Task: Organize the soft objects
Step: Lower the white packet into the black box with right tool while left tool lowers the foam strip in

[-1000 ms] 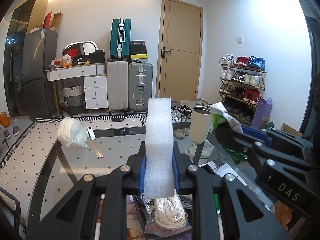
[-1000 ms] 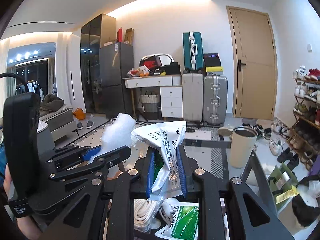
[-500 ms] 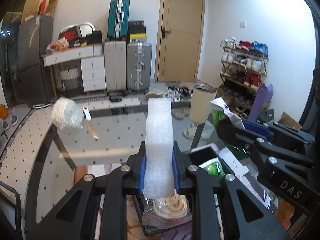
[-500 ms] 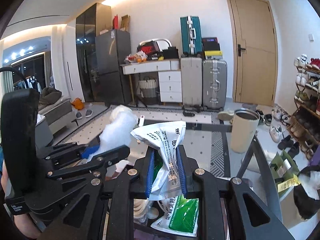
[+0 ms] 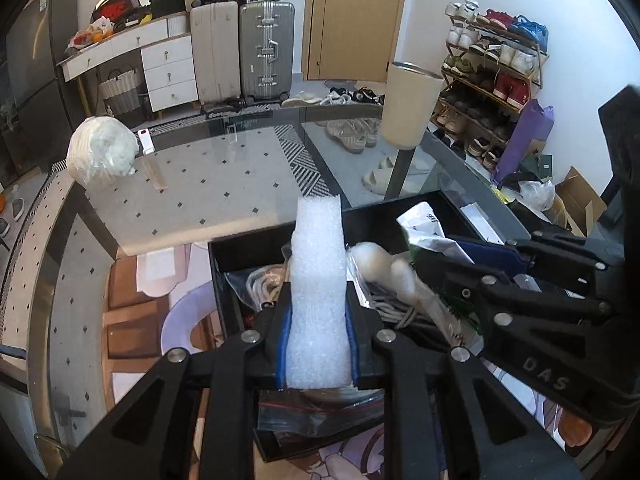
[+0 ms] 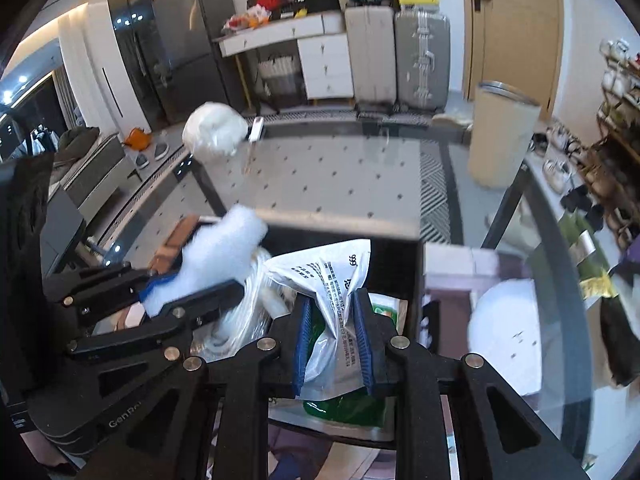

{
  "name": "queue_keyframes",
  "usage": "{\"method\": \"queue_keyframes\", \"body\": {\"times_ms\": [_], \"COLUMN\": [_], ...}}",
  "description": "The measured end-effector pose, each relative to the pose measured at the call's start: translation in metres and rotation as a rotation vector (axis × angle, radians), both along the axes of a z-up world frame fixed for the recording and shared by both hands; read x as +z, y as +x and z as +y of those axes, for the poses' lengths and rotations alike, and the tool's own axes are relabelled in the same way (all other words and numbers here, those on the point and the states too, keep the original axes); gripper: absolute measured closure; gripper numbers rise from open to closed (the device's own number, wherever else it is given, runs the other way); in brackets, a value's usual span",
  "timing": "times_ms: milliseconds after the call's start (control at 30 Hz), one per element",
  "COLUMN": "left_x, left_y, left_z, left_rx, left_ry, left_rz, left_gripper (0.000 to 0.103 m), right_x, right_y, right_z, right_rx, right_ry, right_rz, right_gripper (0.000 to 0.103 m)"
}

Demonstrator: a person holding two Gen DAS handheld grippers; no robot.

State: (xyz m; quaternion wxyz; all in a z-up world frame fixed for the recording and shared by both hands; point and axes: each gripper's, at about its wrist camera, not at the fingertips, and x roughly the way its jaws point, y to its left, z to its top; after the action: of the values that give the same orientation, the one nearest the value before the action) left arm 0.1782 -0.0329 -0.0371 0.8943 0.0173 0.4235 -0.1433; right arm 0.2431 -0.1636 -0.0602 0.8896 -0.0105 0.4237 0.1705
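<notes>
Both grippers have dropped from above the glass table [image 5: 240, 184] and are now hanging over the black bin [image 5: 256, 246]. Left gripper [image 5: 318, 344] is squeezing the white foam block [image 5: 318, 280], jaws narrowed onto it. Right gripper [image 6: 334, 344] is pinching the white pouch [image 6: 336, 280] just beside it. Past the bin's far rim, a wrapped white bundle [image 5: 100, 152] is sitting well apart, near the table's edge.

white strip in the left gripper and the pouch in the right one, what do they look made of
White strip: looks like expanded foam packing sheet, matte, with a bubbly pebbled surface and a ragged top edge. Pouch in the right gripper: seems to be thin glossy plastic film, printed, creased and shiny where squeezed. Left gripper visibly pinches the foam.
</notes>
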Motion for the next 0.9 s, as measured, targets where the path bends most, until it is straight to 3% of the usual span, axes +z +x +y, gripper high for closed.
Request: {"method": "queue_keyframes", "body": {"times_ms": [267,533,633,900], "left_x": [-0.003,-0.006,-0.006,-0.003], "left_y": [-0.018,-0.034,-0.03,-0.034], "left_z": [0.015,0.014,0.018,0.021], "left_rx": [0.006,0.005,0.008,0.023], "left_ry": [0.03,0.047,0.011,0.004], "left_rz": [0.022,0.026,0.036,0.011], "left_gripper": [0.083,0.083,0.083,0.082], "right_x": [-0.008,-0.005,-0.006,-0.004], "right_y": [-0.005,-0.008,-0.011,-0.015], "right_z": [-0.005,0.004,0.01,0.006], "right_rx": [0.027,0.05,0.052,0.039], "right_ry": [0.102,0.049,0.014,0.041], "right_rz": [0.087,0.061,0.038,0.034], "right_gripper": [0.083,0.083,0.082,0.073]}}
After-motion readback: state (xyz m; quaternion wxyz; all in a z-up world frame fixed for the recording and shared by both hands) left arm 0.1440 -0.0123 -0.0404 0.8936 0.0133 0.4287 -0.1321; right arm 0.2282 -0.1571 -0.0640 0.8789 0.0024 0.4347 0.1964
